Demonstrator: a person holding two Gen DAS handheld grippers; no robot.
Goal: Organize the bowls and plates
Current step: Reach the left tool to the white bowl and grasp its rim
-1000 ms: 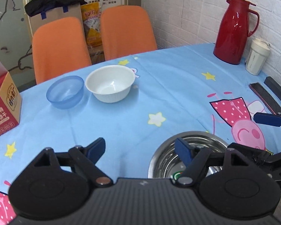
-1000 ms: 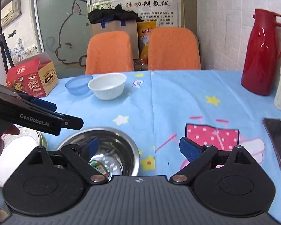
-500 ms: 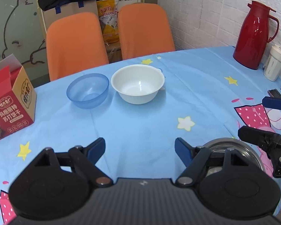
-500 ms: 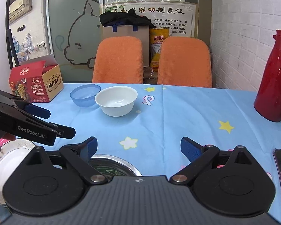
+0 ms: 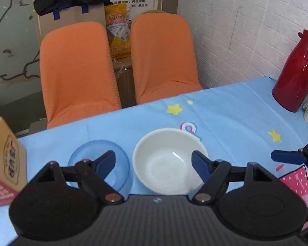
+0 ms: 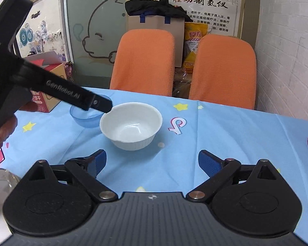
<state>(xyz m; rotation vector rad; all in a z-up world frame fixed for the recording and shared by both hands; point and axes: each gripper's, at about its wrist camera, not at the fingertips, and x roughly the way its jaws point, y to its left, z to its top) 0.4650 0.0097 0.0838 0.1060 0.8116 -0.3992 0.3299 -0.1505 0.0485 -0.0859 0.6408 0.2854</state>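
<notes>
a white bowl (image 5: 168,160) (image 6: 131,126) sits upright and empty on the blue tablecloth, round, with a ribbed outer wall and a glossy inside. just beside it, to its left, stands a translucent blue bowl (image 5: 92,157) (image 6: 84,119), smaller, also upright and empty. their rims are close, though whether they touch is unclear. a steel bowl's rim (image 6: 0,176) shows at the near left edge.

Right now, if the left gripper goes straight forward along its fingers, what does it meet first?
Most likely the white bowl: it sits between the open fingers of the left gripper, just ahead. The blue bowl lies left of that line. Depth is hard to judge.
</notes>
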